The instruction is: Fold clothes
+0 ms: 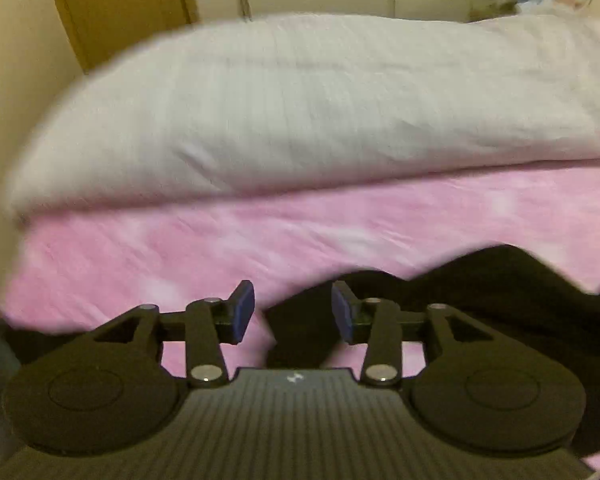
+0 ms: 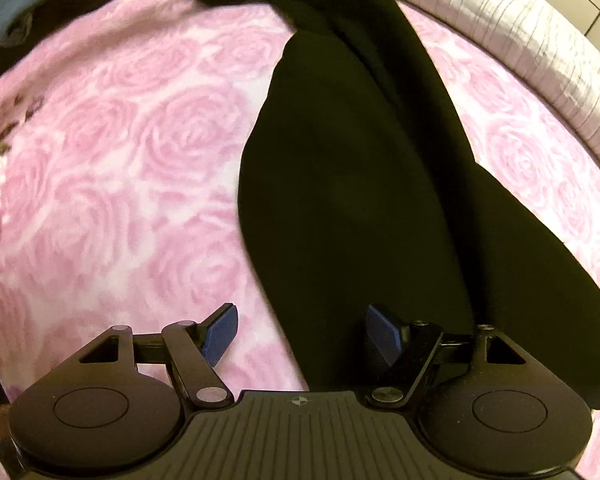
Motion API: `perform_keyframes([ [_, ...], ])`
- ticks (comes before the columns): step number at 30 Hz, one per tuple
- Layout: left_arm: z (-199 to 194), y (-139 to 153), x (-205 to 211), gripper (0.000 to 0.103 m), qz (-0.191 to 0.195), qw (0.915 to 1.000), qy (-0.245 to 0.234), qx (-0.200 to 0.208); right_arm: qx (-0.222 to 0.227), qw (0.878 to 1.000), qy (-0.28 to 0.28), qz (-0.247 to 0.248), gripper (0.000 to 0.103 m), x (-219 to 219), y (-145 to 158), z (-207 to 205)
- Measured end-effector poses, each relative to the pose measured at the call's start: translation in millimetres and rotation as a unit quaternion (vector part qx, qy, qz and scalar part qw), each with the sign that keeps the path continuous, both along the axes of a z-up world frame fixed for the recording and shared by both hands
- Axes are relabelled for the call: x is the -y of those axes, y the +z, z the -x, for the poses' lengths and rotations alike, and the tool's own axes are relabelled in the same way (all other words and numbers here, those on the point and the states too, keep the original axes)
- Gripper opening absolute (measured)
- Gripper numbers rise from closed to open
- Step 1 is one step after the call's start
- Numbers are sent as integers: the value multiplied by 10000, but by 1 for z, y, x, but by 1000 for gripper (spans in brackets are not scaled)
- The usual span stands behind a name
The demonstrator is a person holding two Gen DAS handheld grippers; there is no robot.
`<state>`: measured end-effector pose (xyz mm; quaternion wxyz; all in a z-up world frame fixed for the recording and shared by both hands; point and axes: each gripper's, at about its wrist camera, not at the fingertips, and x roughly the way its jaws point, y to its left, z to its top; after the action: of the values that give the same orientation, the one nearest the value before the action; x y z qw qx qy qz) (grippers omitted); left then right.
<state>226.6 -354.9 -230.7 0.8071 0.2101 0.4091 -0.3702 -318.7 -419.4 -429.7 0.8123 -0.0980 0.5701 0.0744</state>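
**Black garment on the pink bed, both sets of jaws empty**

A black garment lies spread on the pink rose-patterned bed sheet. In the right wrist view it runs as a long dark band from the near edge of the picture, just beside the gripper, up to the far side of the sheet, where it narrows into a twisted strip. Beyond the garment's far right side lies a white striped duvet, folded along the edge of the bed. Well apart from the garment, at the far left of the sheet, sits a small heap of dark and blue-grey clothes.

The right gripper hangs over the garment's near left edge. Its jaws stand wide apart and hold nothing: one blue pad is over the pink sheet, the other over the black cloth.

The left gripper points across the bed toward the duvet, in a blurred picture. Its jaws are partly open with nothing between them. The black garment lies to its right, a fold of it reaching under the gap between the pads, with the pink sheet between garment and duvet. A wooden door stands beyond the duvet.
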Motion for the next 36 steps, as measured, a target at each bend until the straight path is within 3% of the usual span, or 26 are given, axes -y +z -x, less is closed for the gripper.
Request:
perform_keyframes([
  [2,37,-22,4,49,245,9966,-295,-729,-83,9999,10,124,74,0,-6,5],
  [4,75,-58,20,52,281,9863,-675,-1480,-177,9995,12,251,74,0,-12,10],
  [7,122,-111,53,52,230,9653,-1020,-2393,-274,9988,-58,389,74,5,-18,18],
  [9,136,-134,76,52,332,9553,-1038,-2747,-291,9984,-135,471,74,11,-19,25],
  [11,140,-157,93,54,476,9402,-895,-3251,-307,9977,-235,558,74,20,-19,35],
  [12,137,-164,99,52,432,9403,-801,-3280,-328,9972,-291,602,74,25,-19,40],
  [14,136,-171,106,20,327,9410,-731,-3287,-380,9961,-429,676,74,35,-19,52],
  [16,132,-160,98,15,471,9423,-730,-3232,-459,9944,-630,716,74,46,-21,62],
  [19,136,-120,71,7,556,9504,-811,-2952,-503,9918,-940,702,74,61,-16,75],
  [25,185,-52,4,5,30,9595,-915,-2665,-619,9780,-1938,458,74,96,-1,112],
  [27,204,-49,-20,5,-336,9590,-751,-2713,-667,9713,-2256,357,74,107,4,126],
  [30,222,-57,-57,4,-731,9498,-293,-3028,-742,9644,-2526,235,74,115,7,142],
  [33,236,-70,-86,5,-1124,9477,-91,-2985,-732,9681,-2391,179,74,105,12,144],
  [36,241,-78,-109,5,-1202,9399,247,-3185,-685,9754,-2092,109,74,89,14,136],
])
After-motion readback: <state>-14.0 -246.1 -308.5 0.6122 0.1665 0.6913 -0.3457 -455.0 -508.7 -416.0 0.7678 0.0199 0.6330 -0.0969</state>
